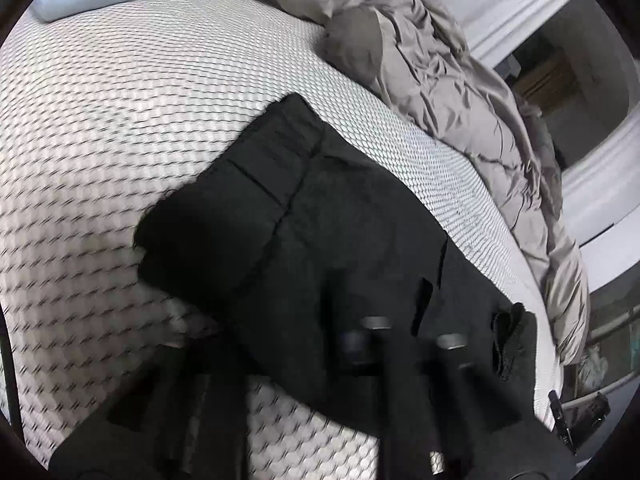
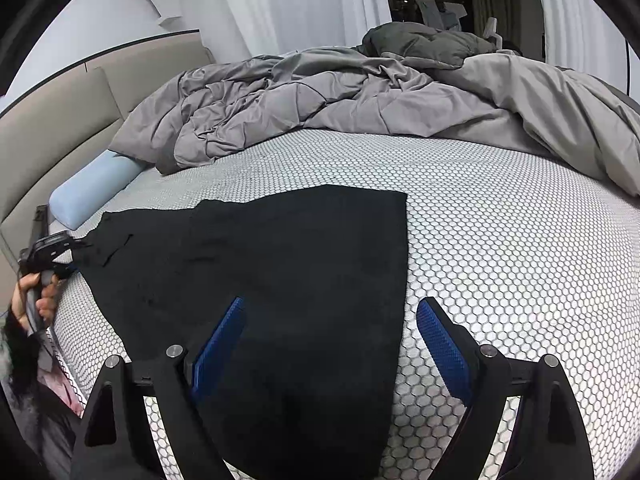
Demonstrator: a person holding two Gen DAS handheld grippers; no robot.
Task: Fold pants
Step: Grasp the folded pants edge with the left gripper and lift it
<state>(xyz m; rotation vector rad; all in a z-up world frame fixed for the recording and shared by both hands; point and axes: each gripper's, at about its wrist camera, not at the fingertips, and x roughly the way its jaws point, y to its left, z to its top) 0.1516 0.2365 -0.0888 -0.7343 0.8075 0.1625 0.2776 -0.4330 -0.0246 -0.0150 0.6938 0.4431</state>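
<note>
Honeycomb mattress (image 2: 500, 240), rumpled grey duvet (image 2: 320, 100)

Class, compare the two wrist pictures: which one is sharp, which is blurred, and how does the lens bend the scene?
Left wrist view: motion-smeared, the left tongs blurred against the black pants. Right wrist view: crisp honeycomb mattress. Both: fisheye bulge, dark corners.

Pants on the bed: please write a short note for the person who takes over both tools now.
Left tool: shut at the left corner of the pants; whether it pinches the cloth cannot be told.
Right tool: open, holding nothing, above the near right edge of the pants.
Pants: black, spread flat on the mattress, a belt loop facing up. Duvet and pillow lie clear behind.
Done: pants laid out, seemingly leg on leg.
Left: fold across, probably twice, then smooth.
</note>
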